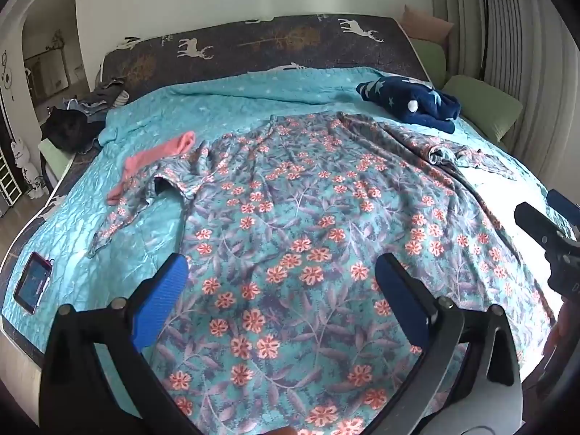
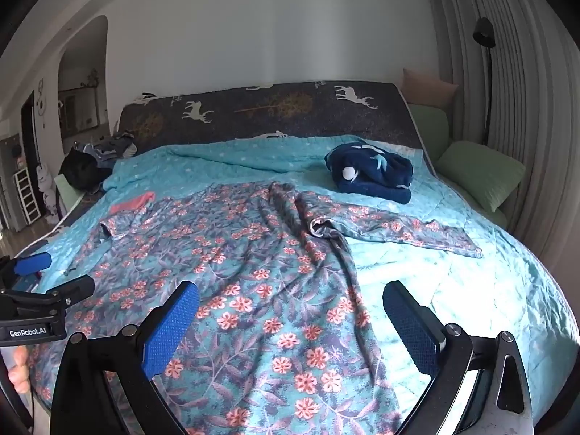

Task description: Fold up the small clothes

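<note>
A floral garment (image 1: 290, 199), teal with pink flowers, lies spread flat on the teal quilt (image 1: 224, 101); it also shows in the right wrist view (image 2: 253, 253), with one sleeve (image 2: 398, 230) stretched to the right. My left gripper (image 1: 281, 272) is open and empty above its lower middle. My right gripper (image 2: 290, 308) is open and empty above the garment's right edge. The right gripper shows at the right rim of the left wrist view (image 1: 543, 232). The left gripper shows at the left rim of the right wrist view (image 2: 47, 275).
A pink cloth (image 1: 152, 161) lies by the garment's left sleeve. A navy star-patterned bundle (image 1: 413, 103) sits at the back right. A phone (image 1: 32, 286) lies at the quilt's left edge. Green pillows (image 2: 478, 174) and dark clothes (image 1: 72, 127) flank the headboard.
</note>
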A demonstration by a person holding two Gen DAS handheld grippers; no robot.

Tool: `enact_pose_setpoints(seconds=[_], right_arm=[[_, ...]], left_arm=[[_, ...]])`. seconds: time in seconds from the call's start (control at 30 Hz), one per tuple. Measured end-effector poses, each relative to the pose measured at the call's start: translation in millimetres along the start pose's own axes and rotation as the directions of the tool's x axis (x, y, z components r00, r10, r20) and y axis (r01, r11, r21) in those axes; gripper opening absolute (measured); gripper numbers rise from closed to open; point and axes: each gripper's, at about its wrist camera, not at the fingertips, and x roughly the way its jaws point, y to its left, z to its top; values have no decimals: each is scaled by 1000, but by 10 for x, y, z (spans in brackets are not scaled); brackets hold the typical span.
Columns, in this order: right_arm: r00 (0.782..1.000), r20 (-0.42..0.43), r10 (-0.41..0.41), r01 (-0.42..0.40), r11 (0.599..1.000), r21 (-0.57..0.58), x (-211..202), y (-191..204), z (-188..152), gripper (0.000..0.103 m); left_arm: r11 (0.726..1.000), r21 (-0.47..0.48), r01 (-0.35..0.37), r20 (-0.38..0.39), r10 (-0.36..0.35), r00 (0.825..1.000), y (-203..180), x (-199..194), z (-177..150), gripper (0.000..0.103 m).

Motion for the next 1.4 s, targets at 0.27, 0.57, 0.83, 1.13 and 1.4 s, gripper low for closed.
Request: enact_pose_setpoints(seconds=[0.27,0.57,0.83,1.13,1.4], right_arm=[[999,-41,-36,34,998,-50,75,28,-22,103],[998,-60,1,-3,999,-32,110,-15,-38,103],[997,-73,11,-13,1000,-26,117,4,-81,103],[997,-82,14,-17,999,-32,135,13,-87,103],[996,-88,14,-18,999,-36,146,32,-96,103]], left_arm=[[1000,-1,-17,-30,17,999,3,47,-21,103],[999,-7,-40,-23,40,999,-15,44,-37,103],[1000,-14,-25,-39,25,999,34,69,-79,103],[1000,-15,-27,-42,27,999,52,89,-90,103],[1000,-15,-21,-47,20,999,67,112,-104,103]])
